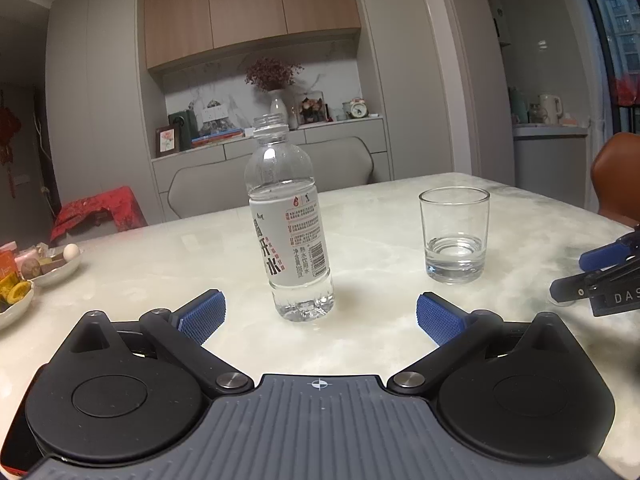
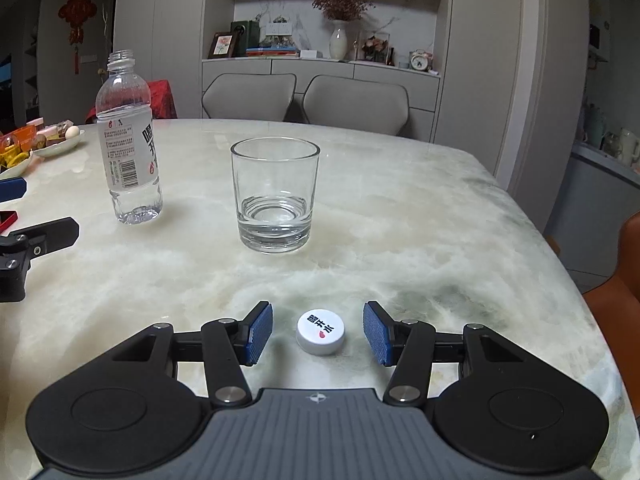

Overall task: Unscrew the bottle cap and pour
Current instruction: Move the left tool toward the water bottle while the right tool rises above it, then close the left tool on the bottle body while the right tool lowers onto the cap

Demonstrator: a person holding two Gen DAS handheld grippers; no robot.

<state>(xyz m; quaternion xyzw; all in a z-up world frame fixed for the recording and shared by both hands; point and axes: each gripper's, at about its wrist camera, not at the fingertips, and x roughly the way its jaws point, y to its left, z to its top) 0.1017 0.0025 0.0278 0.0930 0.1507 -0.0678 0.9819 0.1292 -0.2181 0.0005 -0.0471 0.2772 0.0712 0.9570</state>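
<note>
A clear water bottle (image 1: 290,220) with a white label stands upright and uncapped on the marble table (image 1: 380,340), partly filled; it also shows in the right wrist view (image 2: 130,140). An empty glass tumbler (image 1: 454,234) stands to its right, seen too in the right wrist view (image 2: 275,194). My left gripper (image 1: 320,316) is open, just short of the bottle's base. The white cap (image 2: 321,331) lies on the table between the open fingers of my right gripper (image 2: 319,332), touching neither pad.
White dishes of snacks (image 1: 52,264) sit at the table's left edge. Grey chairs (image 2: 304,100) stand behind the table and an orange chair (image 1: 618,176) at the right. The right gripper's fingers (image 1: 600,276) show at the right edge of the left wrist view.
</note>
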